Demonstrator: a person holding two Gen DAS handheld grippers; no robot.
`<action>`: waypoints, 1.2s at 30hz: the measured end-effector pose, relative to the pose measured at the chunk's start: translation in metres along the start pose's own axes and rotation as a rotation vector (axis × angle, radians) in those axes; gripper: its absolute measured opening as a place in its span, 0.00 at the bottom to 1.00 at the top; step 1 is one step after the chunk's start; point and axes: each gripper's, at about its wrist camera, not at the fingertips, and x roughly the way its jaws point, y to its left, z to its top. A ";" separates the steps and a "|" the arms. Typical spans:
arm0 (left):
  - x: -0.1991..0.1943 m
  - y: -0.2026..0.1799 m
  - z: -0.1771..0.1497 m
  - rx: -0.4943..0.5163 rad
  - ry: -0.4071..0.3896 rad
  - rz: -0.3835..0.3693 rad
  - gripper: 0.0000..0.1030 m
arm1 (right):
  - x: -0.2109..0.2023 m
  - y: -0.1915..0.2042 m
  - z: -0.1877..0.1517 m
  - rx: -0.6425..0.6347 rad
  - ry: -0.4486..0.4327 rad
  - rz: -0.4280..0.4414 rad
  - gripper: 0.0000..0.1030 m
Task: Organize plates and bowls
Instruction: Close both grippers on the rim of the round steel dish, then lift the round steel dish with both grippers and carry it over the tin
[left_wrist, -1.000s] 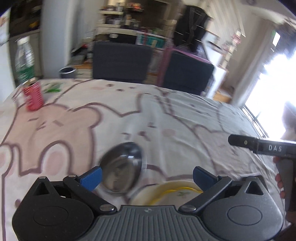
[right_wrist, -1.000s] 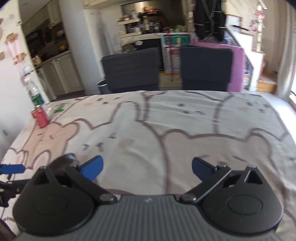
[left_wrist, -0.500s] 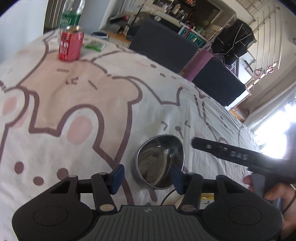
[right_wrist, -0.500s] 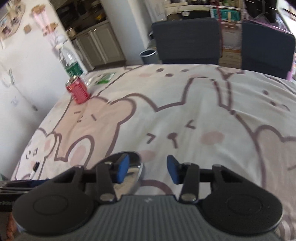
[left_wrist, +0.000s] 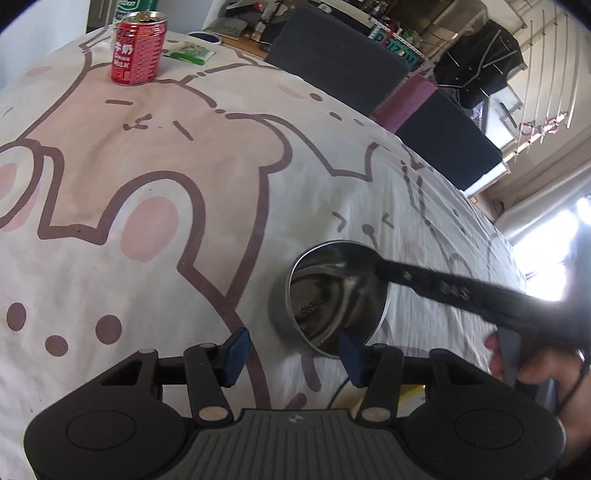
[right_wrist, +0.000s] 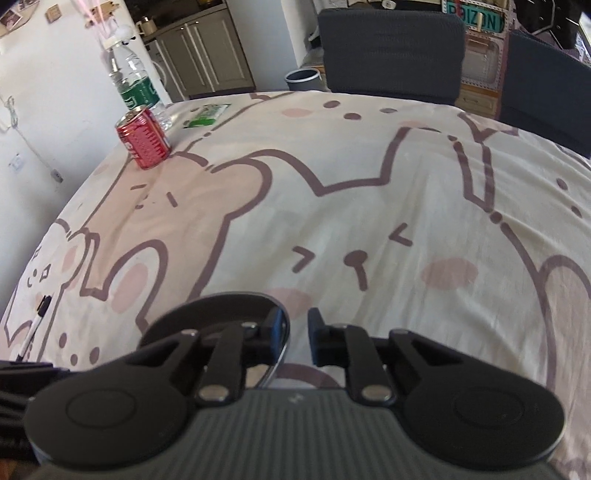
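Note:
A steel bowl (left_wrist: 336, 295) sits on the cartoon-print tablecloth. My left gripper (left_wrist: 291, 349) is open, its jaws straddling the near wall of the bowl, the right pad inside the rim. My right gripper (right_wrist: 297, 334) has closed almost fully around the bowl's right rim (right_wrist: 282, 332), left pad inside and right pad outside; the frames do not settle whether the pads touch it. In the left wrist view the right gripper (left_wrist: 380, 264) reaches over the bowl from the right. A sliver of a yellow-rimmed plate (left_wrist: 413, 391) shows behind my left gripper body.
A red milk can (left_wrist: 138, 48) (right_wrist: 144, 136) and a green-labelled water bottle (right_wrist: 135, 86) stand at the far left. A green packet (right_wrist: 207, 114) lies near them. A marker pen (right_wrist: 37, 325) lies at the left edge. Two dark chairs (right_wrist: 391, 48) stand behind the table.
Both grippers have moved in on the steel bowl. My right gripper has narrowed from wide open to nearly shut around the rim. My left gripper narrowed too, then opened slightly.

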 end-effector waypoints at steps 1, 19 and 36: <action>0.001 0.000 0.001 -0.005 -0.003 0.000 0.52 | -0.002 -0.002 -0.001 0.006 0.003 -0.007 0.15; 0.012 -0.008 0.025 -0.029 -0.098 0.010 0.26 | -0.018 -0.019 -0.021 0.070 0.018 0.044 0.14; 0.028 -0.009 0.030 0.008 -0.049 0.048 0.08 | -0.012 -0.020 -0.018 0.136 0.017 0.050 0.12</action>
